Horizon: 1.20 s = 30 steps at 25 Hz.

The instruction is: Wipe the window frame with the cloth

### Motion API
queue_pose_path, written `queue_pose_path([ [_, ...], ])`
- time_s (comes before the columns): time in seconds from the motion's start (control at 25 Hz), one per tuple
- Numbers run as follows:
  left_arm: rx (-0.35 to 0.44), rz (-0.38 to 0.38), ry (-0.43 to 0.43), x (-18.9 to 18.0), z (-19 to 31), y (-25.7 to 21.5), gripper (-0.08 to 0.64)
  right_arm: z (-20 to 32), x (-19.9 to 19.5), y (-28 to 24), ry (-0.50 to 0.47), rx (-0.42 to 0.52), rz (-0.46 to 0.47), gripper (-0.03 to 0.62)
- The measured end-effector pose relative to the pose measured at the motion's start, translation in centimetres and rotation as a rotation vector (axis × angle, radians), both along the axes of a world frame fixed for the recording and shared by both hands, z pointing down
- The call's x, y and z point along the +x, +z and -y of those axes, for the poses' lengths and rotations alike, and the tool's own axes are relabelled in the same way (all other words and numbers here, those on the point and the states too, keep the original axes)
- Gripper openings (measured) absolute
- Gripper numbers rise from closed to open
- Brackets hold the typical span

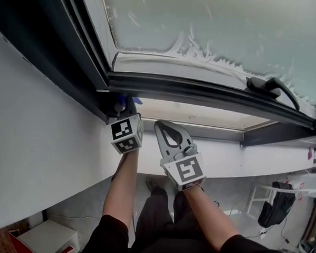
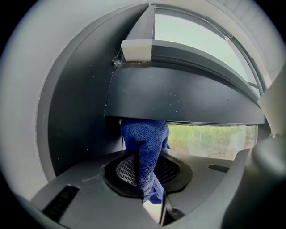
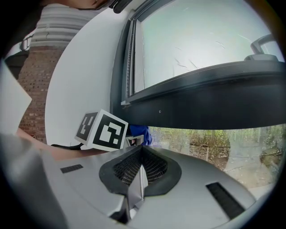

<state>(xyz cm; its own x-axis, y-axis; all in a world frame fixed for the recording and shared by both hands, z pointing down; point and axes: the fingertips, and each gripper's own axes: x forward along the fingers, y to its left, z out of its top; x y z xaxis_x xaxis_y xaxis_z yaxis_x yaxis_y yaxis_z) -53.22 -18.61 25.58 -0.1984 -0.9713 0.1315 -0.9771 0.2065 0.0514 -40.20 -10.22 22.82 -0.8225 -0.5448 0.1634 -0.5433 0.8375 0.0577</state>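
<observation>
Left gripper view is showing the left gripper (image 2: 149,199) with its jaws pinching together on a blue cloth (image 2: 144,143); only a narrow fold is sitting between them, while the rest is bunching upward. The bunched top of the cloth is touching the lower edge of the dark window frame (image 2: 178,100), close to the corner where this bar is meeting the side post (image 2: 78,116). The right gripper (image 3: 135,190) is hovering just beside, its jaws closed together on nothing. I am judging that the main risk is the cloth slipping out of this thin pinch if it is dragging hard along the frame, and then falling through the open gap (image 2: 210,138) to the outside. The hard jaw tips could also be scraping the frame if the cloth is folding away.
</observation>
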Motion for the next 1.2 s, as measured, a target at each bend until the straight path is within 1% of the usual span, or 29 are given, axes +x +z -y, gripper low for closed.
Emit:
queue_pose_path([
  [0.16,0.018,0.006,0.008,0.0,0.5,-0.6,0.055,0.4,0.2,0.3,0.009,-0.019,0.010,0.006],
  [0.28,0.019,0.028,-0.001,-0.1,0.9,-0.9,0.055,0.6,0.3,0.4,0.002,-0.022,0.020,0.006],
  [0.4,0.002,0.077,-0.002,0.1,1.0,-1.0,0.055,1.1,0.8,0.4,-0.005,-0.019,0.017,0.006],
  [0.48,-0.015,0.110,0.020,0.5,1.1,-1.3,0.055,1.5,1.0,0.2,-0.004,-0.019,0.025,0.006],
  [0.6,-0.011,0.149,0.039,1.4,1.3,-2.4,0.055,1.8,1.7,-0.1,0.005,-0.016,0.046,0.006],
  [0.8,0.014,0.145,0.007,2.4,1.4,-2.9,0.054,1.9,3.9,0.0,0.035,-0.032,0.051,0.006],
  [0.92,0.017,0.162,0.025,3.7,1.6,-3.3,0.054,2.2,5.1,0.1,0.052,-0.031,0.055,0.006],
  [1.08,0.002,0.189,0.054,5.5,1.6,-3.3,0.054,2.3,6.2,0.2,0.070,-0.039,0.068,0.006],
  [1.2,0.019,0.191,0.075,7.3,2.0,-3.6,0.055,2.3,6.9,-0.1,0.079,-0.030,0.078,0.006],
])
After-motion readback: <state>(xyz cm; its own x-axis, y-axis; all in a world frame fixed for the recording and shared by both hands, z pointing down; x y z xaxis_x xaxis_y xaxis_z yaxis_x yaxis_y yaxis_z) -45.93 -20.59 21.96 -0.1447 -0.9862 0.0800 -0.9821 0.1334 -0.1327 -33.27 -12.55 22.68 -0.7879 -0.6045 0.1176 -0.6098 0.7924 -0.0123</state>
